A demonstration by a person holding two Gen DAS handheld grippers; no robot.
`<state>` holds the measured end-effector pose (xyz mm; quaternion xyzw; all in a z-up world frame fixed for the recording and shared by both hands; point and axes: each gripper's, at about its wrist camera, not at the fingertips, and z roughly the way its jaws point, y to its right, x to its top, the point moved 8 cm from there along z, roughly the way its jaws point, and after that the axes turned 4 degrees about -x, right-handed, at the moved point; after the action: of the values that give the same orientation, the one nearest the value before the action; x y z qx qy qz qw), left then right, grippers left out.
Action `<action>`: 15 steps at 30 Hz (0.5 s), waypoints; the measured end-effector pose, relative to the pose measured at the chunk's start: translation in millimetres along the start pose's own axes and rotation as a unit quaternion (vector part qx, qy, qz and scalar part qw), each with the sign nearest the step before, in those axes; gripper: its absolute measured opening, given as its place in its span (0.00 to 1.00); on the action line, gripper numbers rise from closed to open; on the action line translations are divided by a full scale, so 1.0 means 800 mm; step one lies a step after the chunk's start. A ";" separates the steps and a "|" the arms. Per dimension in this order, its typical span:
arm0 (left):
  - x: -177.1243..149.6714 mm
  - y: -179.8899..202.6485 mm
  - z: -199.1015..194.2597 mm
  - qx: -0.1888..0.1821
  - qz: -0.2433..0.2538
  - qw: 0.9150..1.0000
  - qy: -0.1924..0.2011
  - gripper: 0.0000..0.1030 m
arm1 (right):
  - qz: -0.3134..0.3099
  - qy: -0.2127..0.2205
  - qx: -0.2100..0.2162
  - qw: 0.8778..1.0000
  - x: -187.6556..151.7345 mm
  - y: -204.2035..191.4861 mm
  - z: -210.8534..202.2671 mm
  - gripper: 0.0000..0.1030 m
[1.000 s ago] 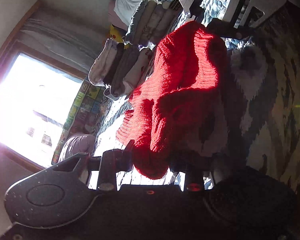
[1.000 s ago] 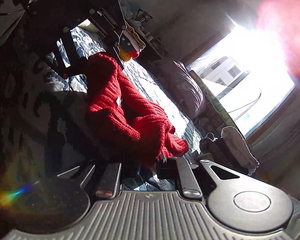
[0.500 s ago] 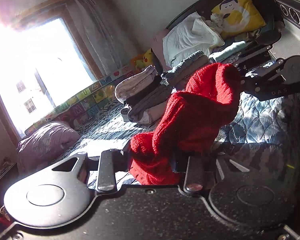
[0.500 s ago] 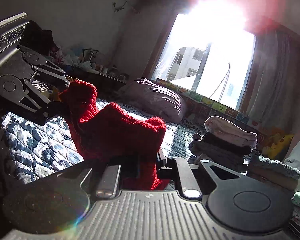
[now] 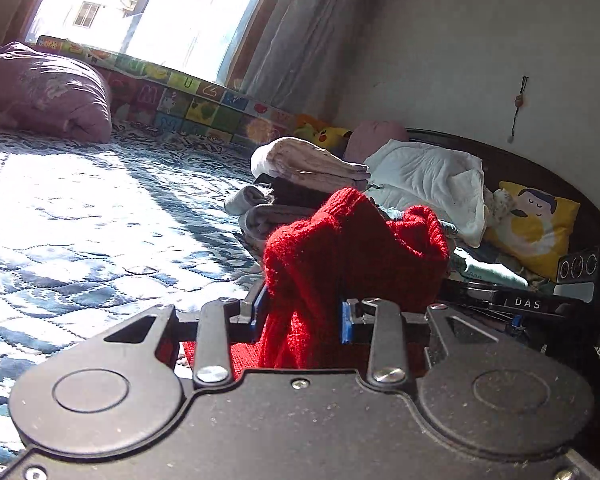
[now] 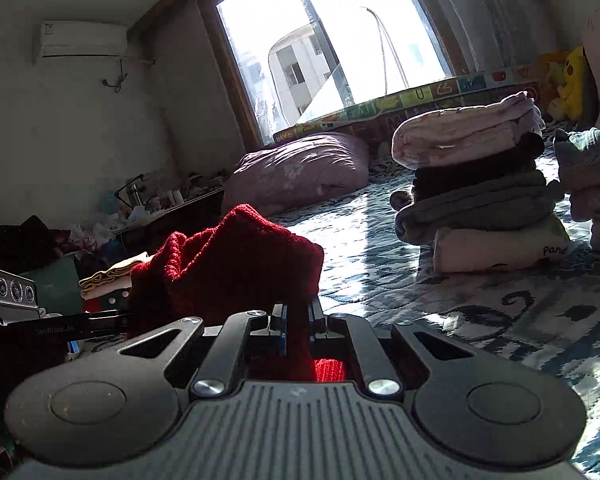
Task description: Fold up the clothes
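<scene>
Bunching up between both tools, a red knit sweater (image 5: 352, 264) hangs just above the bed (image 5: 80, 216). The left gripper (image 5: 302, 314) pinches one fold, the right gripper (image 6: 298, 320) another. At two o'clock in the right view sits a stack of folded clothes (image 6: 480, 184).

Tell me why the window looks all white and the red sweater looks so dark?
Left wrist view: sun through the window washes it out and streaks the quilt. Right wrist view: the window glares behind the red sweater, leaving its near side in shadow.
</scene>
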<state>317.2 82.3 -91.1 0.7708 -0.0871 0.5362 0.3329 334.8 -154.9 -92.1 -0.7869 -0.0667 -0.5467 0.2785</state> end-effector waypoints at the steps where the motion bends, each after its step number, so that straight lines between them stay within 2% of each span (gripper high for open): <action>1: 0.003 -0.012 0.006 0.004 -0.019 1.000 -0.002 0.31 | 0.015 -0.008 -0.002 1.000 -0.001 0.008 0.012 0.10; 7: -0.003 -0.062 0.036 0.022 -0.116 0.993 -0.025 0.30 | 0.074 -0.054 -0.014 0.996 -0.015 0.045 0.068 0.10; 12: -0.017 -0.084 0.050 0.027 -0.160 0.985 -0.052 0.30 | 0.117 -0.108 -0.019 0.987 -0.042 0.068 0.093 0.10; 15: -0.023 -0.094 0.058 0.045 -0.163 0.983 -0.067 0.36 | 0.133 -0.120 -0.022 0.984 -0.051 0.073 0.096 0.11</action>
<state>382.1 107.6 -148.0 0.8231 0.0416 0.4253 0.3740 405.7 -156.6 -169.3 -0.8548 0.0177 -0.4073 0.3212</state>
